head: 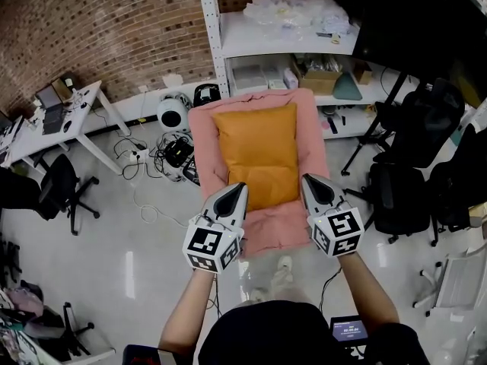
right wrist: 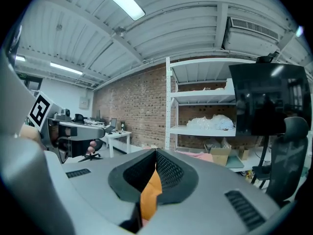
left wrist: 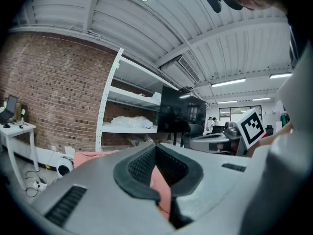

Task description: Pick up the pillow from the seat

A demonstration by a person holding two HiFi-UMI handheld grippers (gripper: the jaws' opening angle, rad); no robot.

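Pillow (head: 255, 154) — orange, on pink seat (head: 202, 139) — grey floor (head: 114, 238), brick wall (head: 114, 21).

Red brick wall (head: 114, 29) ahead of the jaws. White shelving unit (head: 217, 52) against it, dead ahead. White desk (head: 80, 105) and black office chair (head: 65, 185) off left; more black chairs (head: 403, 196) right. Pale grey floor (head: 114, 242), cables (head: 144, 154) trailing. Ribbed metal ceiling (right wrist: 186, 23), strip light (right wrist: 124, 1) lit.

Head view downward, gripper views level
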